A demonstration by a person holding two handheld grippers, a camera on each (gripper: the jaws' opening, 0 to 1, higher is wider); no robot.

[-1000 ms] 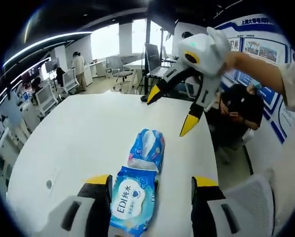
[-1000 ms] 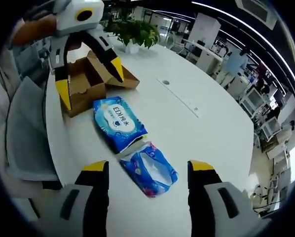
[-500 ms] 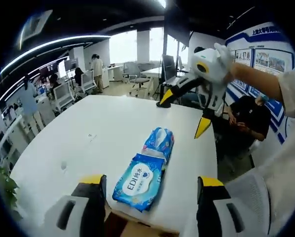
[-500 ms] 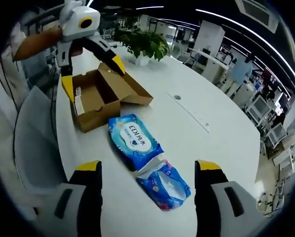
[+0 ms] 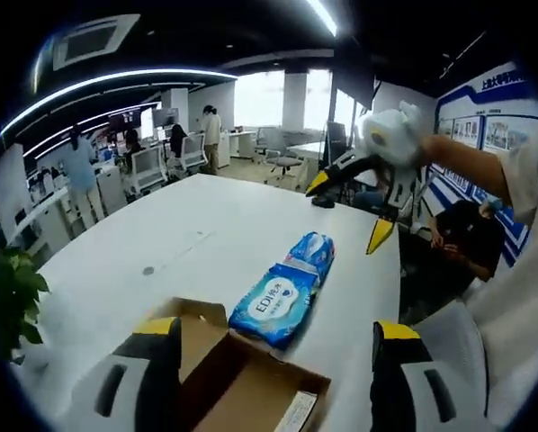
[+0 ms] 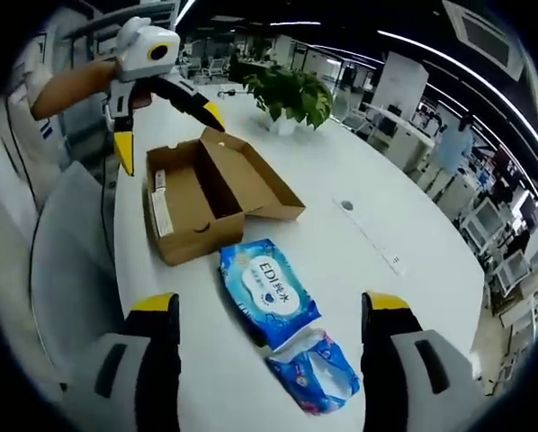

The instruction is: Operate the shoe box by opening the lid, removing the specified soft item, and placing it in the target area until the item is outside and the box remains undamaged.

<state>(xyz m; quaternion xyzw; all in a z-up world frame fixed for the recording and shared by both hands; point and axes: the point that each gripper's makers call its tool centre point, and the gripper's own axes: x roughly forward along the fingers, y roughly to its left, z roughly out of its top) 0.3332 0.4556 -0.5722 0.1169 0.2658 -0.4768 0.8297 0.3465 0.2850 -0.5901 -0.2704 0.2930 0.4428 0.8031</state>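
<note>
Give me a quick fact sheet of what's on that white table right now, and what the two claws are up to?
Box: brown cardboard shoe box, lid flipped open, nothing soft visible inside
Items out: blue wipes pack flat on the white table, beside the box; a second blue packet lies at its far end
Left claw: open, held above the box, holding nothing
Right claw: open, held above the table beyond the packets, holding nothing
Nearby: potted plant on the table

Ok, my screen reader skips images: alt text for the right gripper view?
An open cardboard shoe box sits on a white table, two blue wipe packs lying outside it. The right gripper hovers open; the left gripper hangs open over the box.
</note>
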